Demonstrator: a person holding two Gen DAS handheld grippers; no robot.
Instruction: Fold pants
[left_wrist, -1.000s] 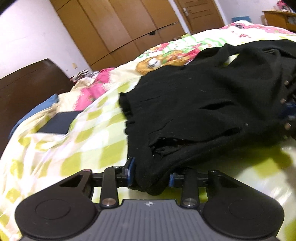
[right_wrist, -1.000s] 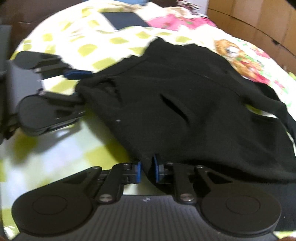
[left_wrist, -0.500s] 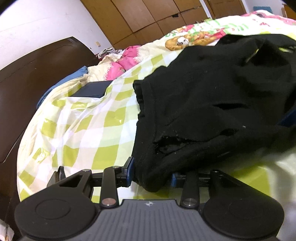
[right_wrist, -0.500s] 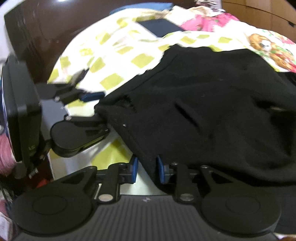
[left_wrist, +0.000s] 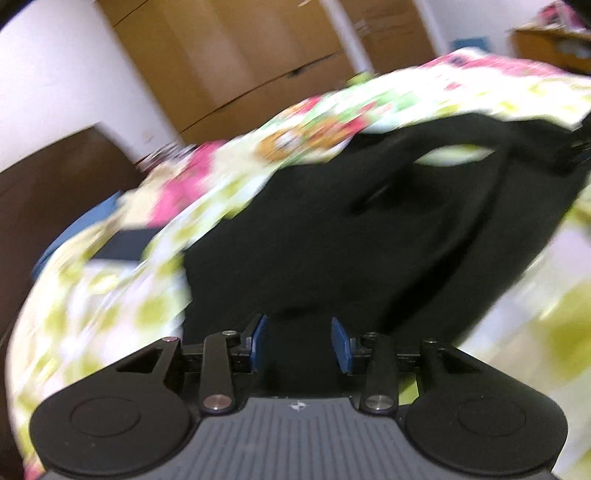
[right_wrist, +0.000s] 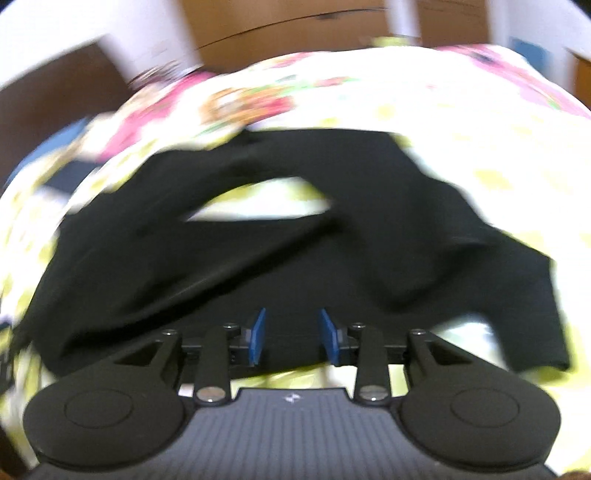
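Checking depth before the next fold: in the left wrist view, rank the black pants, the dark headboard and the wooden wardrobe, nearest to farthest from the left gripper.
1. Black pants, right at the left gripper.
2. Dark headboard, far left.
3. Wooden wardrobe, against the back wall.

Matt black cloth pants (right_wrist: 258, 266) on printed cotton-look bedsheet (right_wrist: 461, 110), wood wardrobe (left_wrist: 236, 55)

We look from just behind each pair of tongs, low over the bed (left_wrist: 122, 306), forward along the fingers. Behind the left tongs (left_wrist: 299, 343) we sit close to the black pants (left_wrist: 332, 251); behind the right tongs (right_wrist: 291, 338) likewise. Both views are blurred. Both share the pants, the floral bedding beyond them and the wooden wardrobe (left_wrist: 236, 62) far ahead.
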